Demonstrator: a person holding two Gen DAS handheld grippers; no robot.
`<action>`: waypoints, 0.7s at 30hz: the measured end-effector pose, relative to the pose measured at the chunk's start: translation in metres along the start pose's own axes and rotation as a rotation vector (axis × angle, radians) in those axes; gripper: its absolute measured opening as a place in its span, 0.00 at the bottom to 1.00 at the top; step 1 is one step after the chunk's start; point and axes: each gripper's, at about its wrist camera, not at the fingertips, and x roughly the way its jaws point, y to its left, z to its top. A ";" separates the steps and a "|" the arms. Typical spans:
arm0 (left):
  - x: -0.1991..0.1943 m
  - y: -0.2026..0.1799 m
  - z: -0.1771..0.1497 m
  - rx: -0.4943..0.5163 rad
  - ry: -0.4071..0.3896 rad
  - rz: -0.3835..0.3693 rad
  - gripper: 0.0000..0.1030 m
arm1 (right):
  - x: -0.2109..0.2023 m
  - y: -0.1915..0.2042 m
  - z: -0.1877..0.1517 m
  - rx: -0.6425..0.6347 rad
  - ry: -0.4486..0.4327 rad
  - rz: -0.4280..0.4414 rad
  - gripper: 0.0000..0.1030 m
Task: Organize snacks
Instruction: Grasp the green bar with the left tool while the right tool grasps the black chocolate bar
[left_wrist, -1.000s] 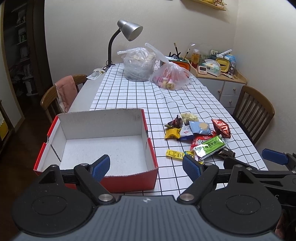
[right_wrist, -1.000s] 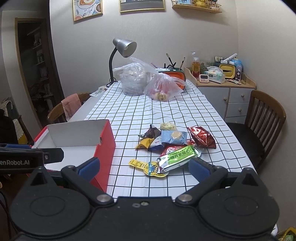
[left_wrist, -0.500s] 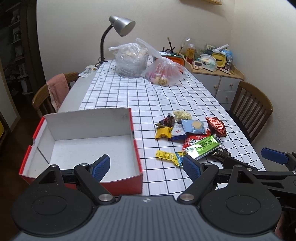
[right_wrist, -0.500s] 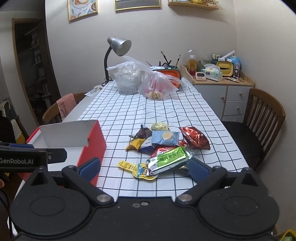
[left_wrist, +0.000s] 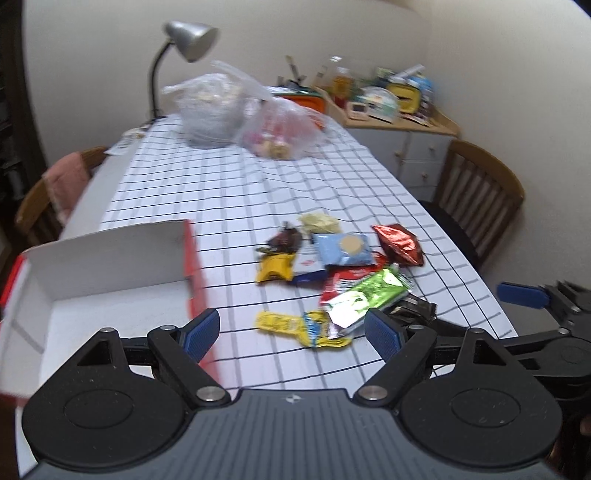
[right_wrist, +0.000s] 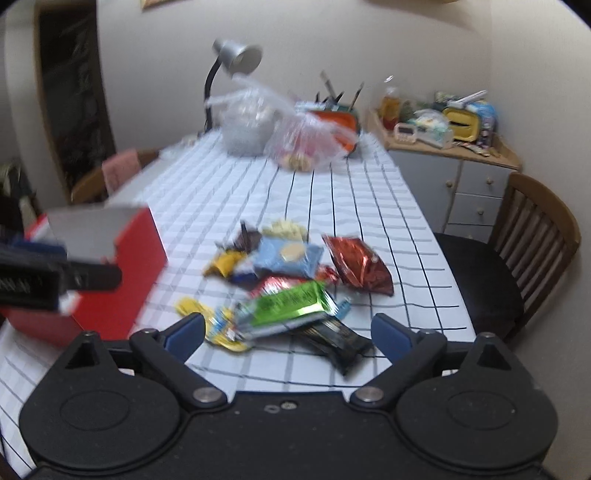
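On the near right part of the desk (left_wrist: 229, 192), on its grid-lined cloth, the snacks lie in a loose heap: a green foil packet (right_wrist: 291, 304) on top, a dark bar (right_wrist: 338, 341) poking out beneath it, a yellow wrapper (left_wrist: 295, 326) just to the left, and a blue packet (right_wrist: 288, 256) and a red foil bag (right_wrist: 356, 264) farther back. The red box (left_wrist: 110, 266) stands empty on the near left, close beside the heap.

Both tools hover short of the pile and hold nothing. The left hand-held gripper (left_wrist: 291, 330) has its jaws spread wide around the yellow wrapper's spot in its view; the right hand-held gripper (right_wrist: 288, 332) is also wide, its jaws closing a little, with the green packet framed between them but untouched.

The step seems to be the reach for a first snack. It goes best by taking the top piece, probably the green packet, since it overlaps its neighbours, though the blur makes the stacking hard to judge. Come down with one pad on each long edge, pinch the packet alone, and lift straight up before swinging left, so the wrappers beneath do not slide toward the desk's near edge. Foil is slippery, so a firm grip across the body beats a corner hold.
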 end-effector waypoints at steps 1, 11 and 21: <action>0.007 -0.004 0.002 0.017 0.003 -0.009 0.83 | 0.007 -0.005 -0.002 -0.019 0.017 0.008 0.90; 0.083 -0.045 0.017 0.173 0.110 -0.121 0.83 | 0.064 -0.049 -0.012 -0.175 0.131 0.073 0.82; 0.151 -0.064 0.029 0.275 0.232 -0.205 0.83 | 0.107 -0.054 -0.009 -0.381 0.176 0.174 0.75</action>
